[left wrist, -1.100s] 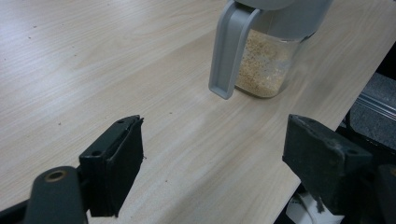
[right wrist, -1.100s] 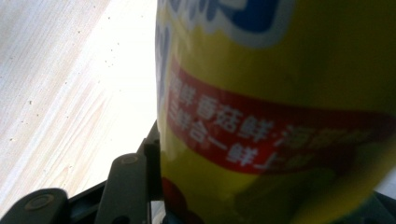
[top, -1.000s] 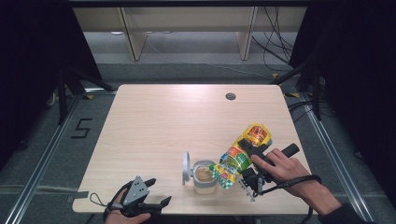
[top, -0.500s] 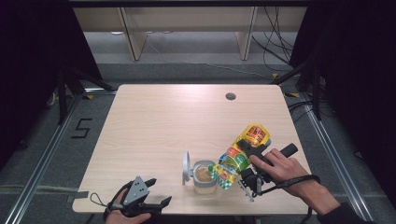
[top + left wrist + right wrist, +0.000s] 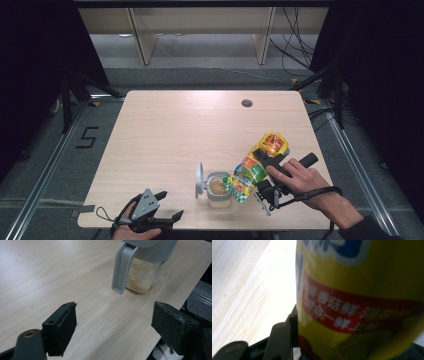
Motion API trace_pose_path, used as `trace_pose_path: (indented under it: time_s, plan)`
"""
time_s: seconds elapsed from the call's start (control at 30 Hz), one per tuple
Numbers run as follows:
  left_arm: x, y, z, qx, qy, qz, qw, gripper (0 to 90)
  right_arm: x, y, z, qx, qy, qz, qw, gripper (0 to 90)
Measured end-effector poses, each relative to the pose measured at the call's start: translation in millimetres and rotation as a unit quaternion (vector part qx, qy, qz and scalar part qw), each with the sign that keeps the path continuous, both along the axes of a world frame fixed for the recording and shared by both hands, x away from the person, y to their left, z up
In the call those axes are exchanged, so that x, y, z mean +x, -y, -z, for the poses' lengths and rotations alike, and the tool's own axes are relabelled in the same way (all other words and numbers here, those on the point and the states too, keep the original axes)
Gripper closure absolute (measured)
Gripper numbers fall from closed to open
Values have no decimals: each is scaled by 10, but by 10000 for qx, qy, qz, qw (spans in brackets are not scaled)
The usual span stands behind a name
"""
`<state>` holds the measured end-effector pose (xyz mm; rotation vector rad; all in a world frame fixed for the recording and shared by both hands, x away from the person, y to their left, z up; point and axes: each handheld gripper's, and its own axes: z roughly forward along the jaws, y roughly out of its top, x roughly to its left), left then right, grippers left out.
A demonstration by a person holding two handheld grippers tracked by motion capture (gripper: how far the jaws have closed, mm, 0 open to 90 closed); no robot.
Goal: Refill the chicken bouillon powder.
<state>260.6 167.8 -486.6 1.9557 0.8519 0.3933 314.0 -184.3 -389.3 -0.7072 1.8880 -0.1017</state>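
1. Nothing has shifted since the earlier frames: the yellow bag [image 5: 256,166] hangs tilted with its mouth over the jar [image 5: 218,189], so pouring looks mid-way.
2. Right gripper [image 5: 270,172] fingers are half closed, clamped on the bag just right of the jar.
3. Left gripper [image 5: 150,216] rests left of the jar at the desk [image 5: 170,125] edge, fingers [image 5: 61,327] spread wide and empty.

We saw a yellow bag [image 5: 257,165] with red, green and orange print and a blue patch, a clear jar [image 5: 218,189] of tan granules with a grey lid, and a pale wood-grain table [image 5: 175,130].
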Motion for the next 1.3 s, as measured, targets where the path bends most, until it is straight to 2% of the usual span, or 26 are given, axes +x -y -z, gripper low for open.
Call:
trace_pose_path:
  time_s: [0.17,0.2,0.33,0.4,0.5,0.57,0.63,0.83,0.9,0.93,1.0,1.3]
  plan:
    - [-1,-1,0,-1,-3,-1,10000,194,1,-7,3,45,2,-29,10000,523]
    - [-2,-3,-2,-3,2,0,10000,193,21,-19,-7,-116,21,-178,9998,524]
    - [-6,-8,-8,14,20,-16,10000,194,31,-29,-10,-187,31,-249,9995,524]
    - [-6,-7,-8,16,17,-18,10000,194,23,-22,-7,-95,29,-173,9998,524]
    - [-2,-2,-2,5,2,-4,10000,194,21,-20,-5,-101,23,-160,9998,525]
    - [-3,6,-1,0,0,0,10000,194,28,-30,-10,-196,42,-230,9995,525]
    - [-6,14,2,-35,15,-2,10000,193,28,-32,-8,-185,43,-216,9996,525]
    - [0,-4,0,43,3,-3,10000,193,16,-26,2,-106,6,-97,9999,527]
    - [-3,4,1,12,4,4,10000,193,22,-39,-6,-195,25,-166,9997,527]
    - [-5,5,2,8,1,3,10000,194,17,-28,5,-122,13,-98,9999,527]
    - [-4,2,1,7,0,-2,10000,194,20,-36,-7,-178,39,-172,9997,527]
    - [0,-1,2,36,-11,-9,10000,194,11,-29,1,-192,41,-161,9997,528]
